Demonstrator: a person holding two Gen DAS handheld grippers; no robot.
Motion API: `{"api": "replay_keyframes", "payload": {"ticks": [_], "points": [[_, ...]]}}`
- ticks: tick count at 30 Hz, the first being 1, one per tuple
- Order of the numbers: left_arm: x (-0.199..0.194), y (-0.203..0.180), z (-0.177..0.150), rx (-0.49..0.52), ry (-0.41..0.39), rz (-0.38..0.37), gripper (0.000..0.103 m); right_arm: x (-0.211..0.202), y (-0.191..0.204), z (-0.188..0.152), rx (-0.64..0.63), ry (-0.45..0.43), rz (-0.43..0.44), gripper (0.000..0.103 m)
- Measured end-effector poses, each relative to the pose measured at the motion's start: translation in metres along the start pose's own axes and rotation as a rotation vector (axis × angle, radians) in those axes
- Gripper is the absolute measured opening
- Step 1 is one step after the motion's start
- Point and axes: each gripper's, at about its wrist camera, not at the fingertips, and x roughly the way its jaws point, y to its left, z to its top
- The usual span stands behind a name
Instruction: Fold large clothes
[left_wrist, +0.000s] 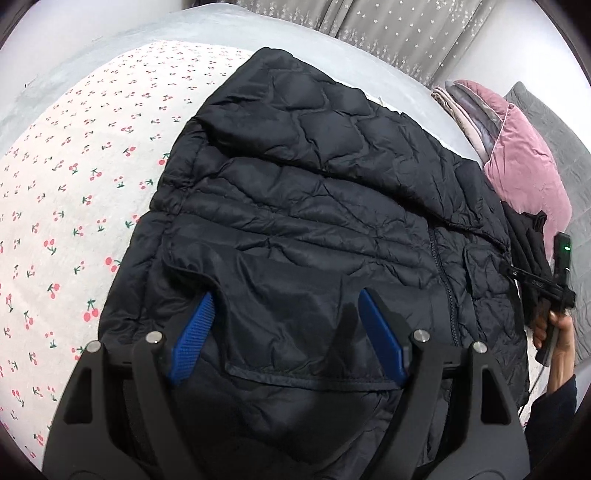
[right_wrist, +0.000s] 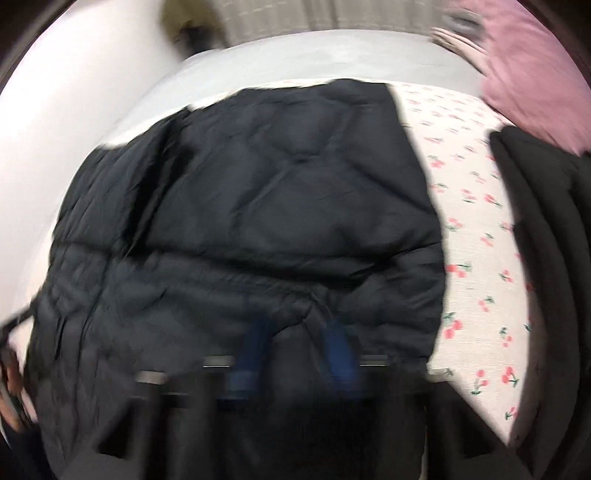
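Note:
A black quilted puffer jacket lies partly folded on a cherry-print sheet. My left gripper is open, its blue pads spread wide just over the jacket's near hem, holding nothing. The right gripper shows at the jacket's right edge in the left wrist view, held in a hand. The right wrist view is blurred: the jacket fills it, and my right gripper has its blue pads close together with jacket fabric bunched between them.
A pink velvet cushion and folded blankets sit to the right. Dark folded clothes lie on the sheet beside the jacket. A grey mattress edge and starred curtains are behind.

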Motion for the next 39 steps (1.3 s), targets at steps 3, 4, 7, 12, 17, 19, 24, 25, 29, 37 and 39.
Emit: {"api": "replay_keyframes", "payload": {"ticks": [3, 4, 7, 12, 17, 19, 24, 25, 29, 37, 39], "points": [[-0.002, -0.002, 0.0, 0.01, -0.006, 0.007, 0.079, -0.026, 0.013, -0.017, -0.095, -0.049, 0.078, 0.008], [-0.002, -0.002, -0.001, 0.014, -0.006, 0.009, 0.079, -0.039, 0.017, -0.026, -0.137, -0.067, 0.113, 0.008], [-0.002, -0.004, -0.002, 0.02, -0.006, 0.014, 0.079, -0.062, 0.023, -0.05, -0.214, -0.059, 0.151, 0.008], [-0.004, -0.01, -0.005, 0.038, -0.011, 0.029, 0.079, -0.063, 0.029, -0.09, -0.311, 0.032, 0.075, 0.012], [-0.011, -0.009, -0.007, 0.046, -0.016, 0.023, 0.079, -0.073, 0.028, -0.11, -0.341, 0.055, -0.023, 0.015], [-0.013, -0.007, -0.007, 0.04, -0.02, 0.015, 0.079, -0.093, 0.024, -0.11, -0.293, 0.024, 0.026, 0.017], [-0.013, -0.008, -0.007, 0.044, -0.022, 0.017, 0.079, -0.141, 0.044, -0.101, -0.191, -0.194, 0.229, 0.046], [-0.012, -0.009, -0.008, 0.047, -0.021, 0.02, 0.079, -0.14, 0.054, -0.098, -0.184, -0.226, 0.233, 0.051], [-0.007, -0.009, -0.011, 0.051, -0.001, 0.029, 0.079, -0.087, 0.08, -0.085, -0.091, -0.141, 0.134, 0.057], [-0.006, 0.016, -0.016, -0.016, 0.053, -0.023, 0.079, -0.018, 0.077, -0.094, 0.034, 0.007, 0.008, 0.057], [-0.019, 0.025, -0.016, -0.039, 0.032, -0.031, 0.079, -0.039, 0.079, -0.095, 0.094, -0.026, -0.017, 0.057]]}}
